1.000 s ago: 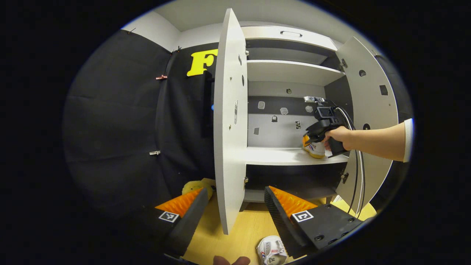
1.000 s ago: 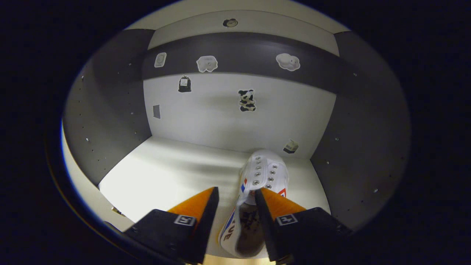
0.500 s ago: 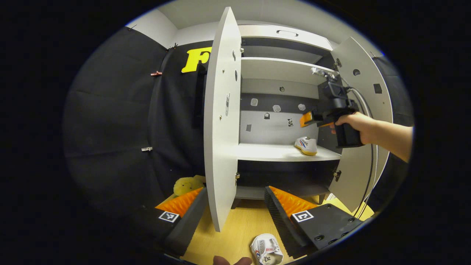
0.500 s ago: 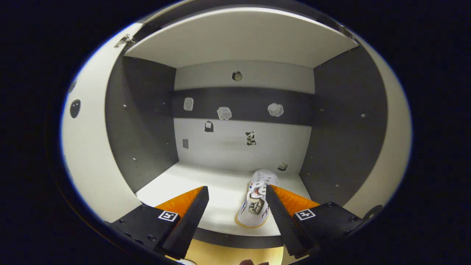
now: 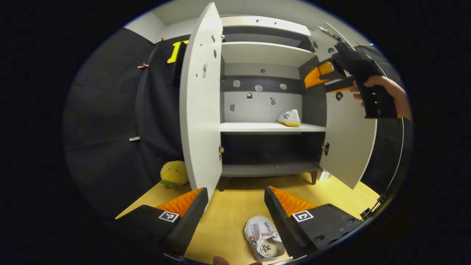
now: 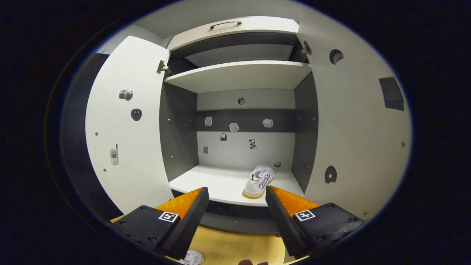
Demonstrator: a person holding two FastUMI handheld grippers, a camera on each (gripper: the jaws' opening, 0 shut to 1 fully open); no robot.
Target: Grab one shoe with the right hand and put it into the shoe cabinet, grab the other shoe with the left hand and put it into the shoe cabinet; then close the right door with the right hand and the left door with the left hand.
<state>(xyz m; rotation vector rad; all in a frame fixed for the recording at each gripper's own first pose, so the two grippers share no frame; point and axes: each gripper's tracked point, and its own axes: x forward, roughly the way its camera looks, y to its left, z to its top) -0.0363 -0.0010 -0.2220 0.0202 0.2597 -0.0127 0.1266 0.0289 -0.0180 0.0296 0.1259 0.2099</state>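
The shoe cabinet stands with both doors wide. One white shoe rests on its middle shelf at the right. The other white shoe lies on the wooden floor, just left of the right finger of my left gripper, which is open and empty above it. In the right gripper view my right gripper is open and empty, out in front of the cabinet, apart from the shelved shoe. In the left gripper view the right gripper is held high by a hand near the right door.
The left door juts out edge-on toward me. A yellow plush toy sits on the floor left of the cabinet. Wooden floor stretches before the cabinet. A cable hangs at the right.
My right gripper let go of the shoe on the shelf, drew back out of the cabinet and rose. My left gripper backed off and tilted down, bringing the floor shoe further into view.
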